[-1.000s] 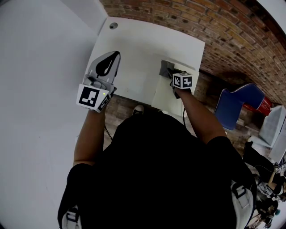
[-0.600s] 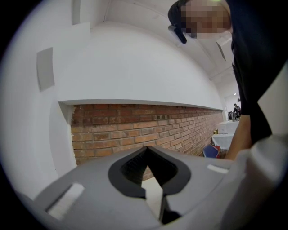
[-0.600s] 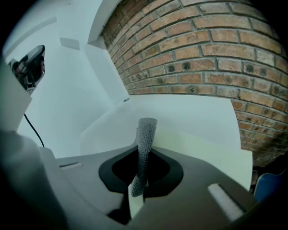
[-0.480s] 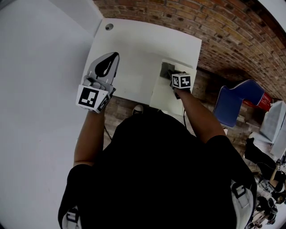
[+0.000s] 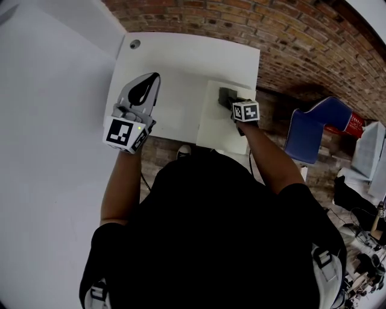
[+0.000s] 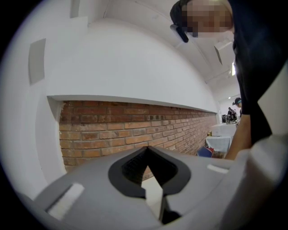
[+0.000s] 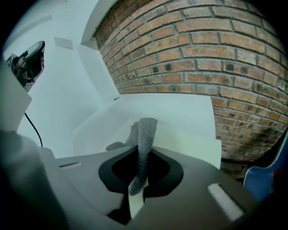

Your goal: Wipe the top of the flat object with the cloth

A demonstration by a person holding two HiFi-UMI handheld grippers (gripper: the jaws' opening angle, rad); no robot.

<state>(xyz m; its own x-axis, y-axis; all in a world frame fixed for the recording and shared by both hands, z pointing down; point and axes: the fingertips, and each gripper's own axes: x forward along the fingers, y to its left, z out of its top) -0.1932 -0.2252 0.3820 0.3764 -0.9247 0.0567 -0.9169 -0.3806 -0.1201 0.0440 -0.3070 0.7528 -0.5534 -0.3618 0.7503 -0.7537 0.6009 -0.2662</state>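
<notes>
A flat cream board (image 5: 216, 121) lies on the right part of the white table (image 5: 175, 66). My right gripper (image 5: 232, 99) is shut on a grey knitted cloth (image 5: 226, 95), which rests on the board's far half. In the right gripper view the cloth (image 7: 145, 148) stands pinched between the jaws, with the board (image 7: 189, 143) spreading beyond them. My left gripper (image 5: 145, 84) hovers over the table's left part, jaws together and nothing held. Its own view shows the left gripper (image 6: 150, 179) facing the brick wall.
A brick wall (image 5: 241, 18) runs behind the table. A white wall (image 5: 42, 121) stands to the left. A small round hole (image 5: 134, 44) marks the table's far left corner. A blue chair (image 5: 313, 133) sits right of the table, with clutter farther right.
The right gripper and cloth have stayed on the board's far part, shifting slightly. The head view has swung, so the table sits lower and more to the left. The left gripper stays where it was.
</notes>
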